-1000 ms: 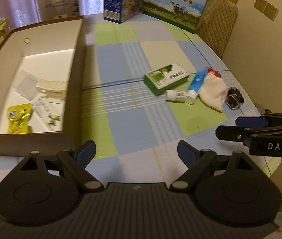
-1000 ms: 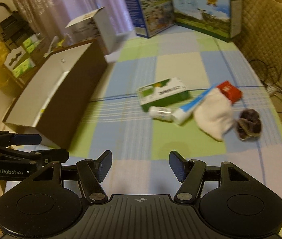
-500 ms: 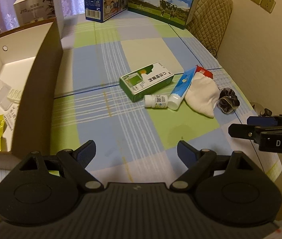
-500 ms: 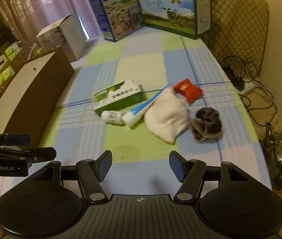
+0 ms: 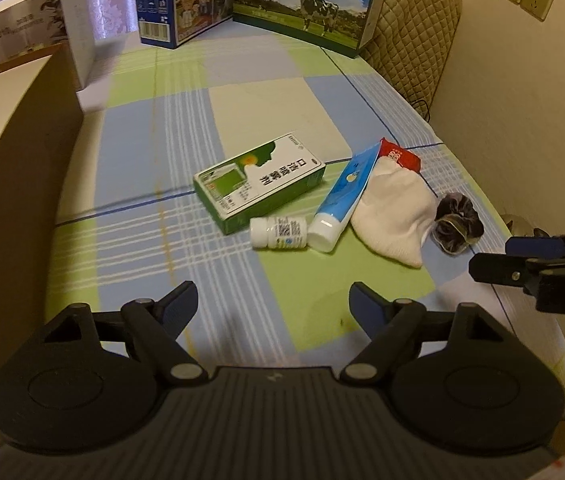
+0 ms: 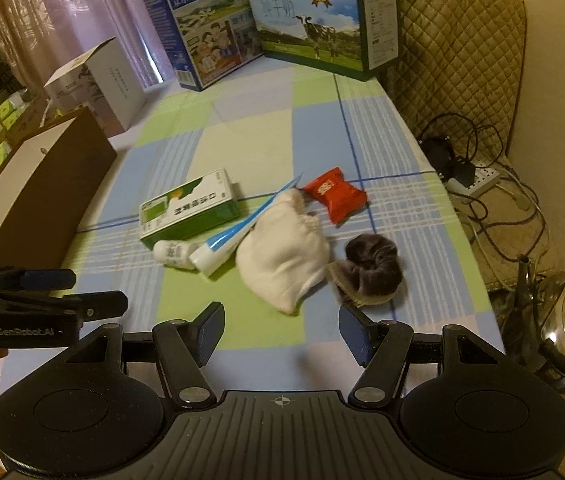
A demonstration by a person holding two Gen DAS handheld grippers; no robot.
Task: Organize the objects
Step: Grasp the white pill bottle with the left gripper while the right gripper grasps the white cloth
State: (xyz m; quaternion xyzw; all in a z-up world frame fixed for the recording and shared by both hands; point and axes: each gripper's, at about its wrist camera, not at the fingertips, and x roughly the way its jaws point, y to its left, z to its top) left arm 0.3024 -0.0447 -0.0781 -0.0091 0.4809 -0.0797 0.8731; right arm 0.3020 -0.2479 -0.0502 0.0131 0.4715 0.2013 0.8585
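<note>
At left we note the brown storage box (image 5: 22, 184). Right of it, mid-table and touching in a row, lie the green-and-white carton (image 5: 258, 186), white pill bottle (image 5: 278, 233), blue tube (image 5: 342, 200), white sock (image 6: 282, 256), red packet (image 6: 334, 194) and dark scrunchie (image 6: 374, 270). Our left gripper (image 5: 272, 306) is closing on nothing; our right gripper (image 6: 280, 334) stands parted, empty. The checked tablecloth (image 5: 274, 92) carries milk cartons (image 6: 310, 16); a quilted chair (image 6: 462, 48) stands right.

Both grippers now sit nearer the clutter than a second ago. The left gripper (image 5: 272, 302) is closing, empty, and the brown box (image 5: 22, 184) slides leftward in its view
</note>
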